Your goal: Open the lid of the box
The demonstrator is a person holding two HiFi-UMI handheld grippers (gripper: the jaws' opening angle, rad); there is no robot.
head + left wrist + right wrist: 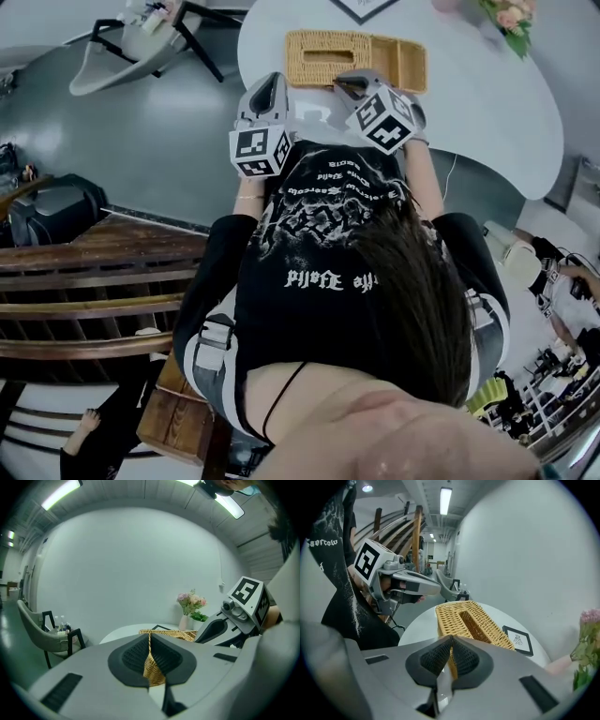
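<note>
A woven wicker box (356, 58) with a slot in its top lies on the white round table (478, 103). My left gripper (273, 82) hangs just off the box's near left corner. The right gripper (348, 86) sits at the box's near long edge. In the left gripper view the left gripper (149, 635) has its tips meeting, with the box (171, 633) showing beyond and through the slit below. In the right gripper view the right gripper (451, 638) also has its tips together, just in front of the box (473, 620). Whether either one touches the wicker is unclear.
A vase of flowers (511, 17) and a small framed picture (518, 639) stand on the table past the box. A grey chair (122, 56) stands on the floor to the left. Wooden railings (94, 281) run at the left beside the person.
</note>
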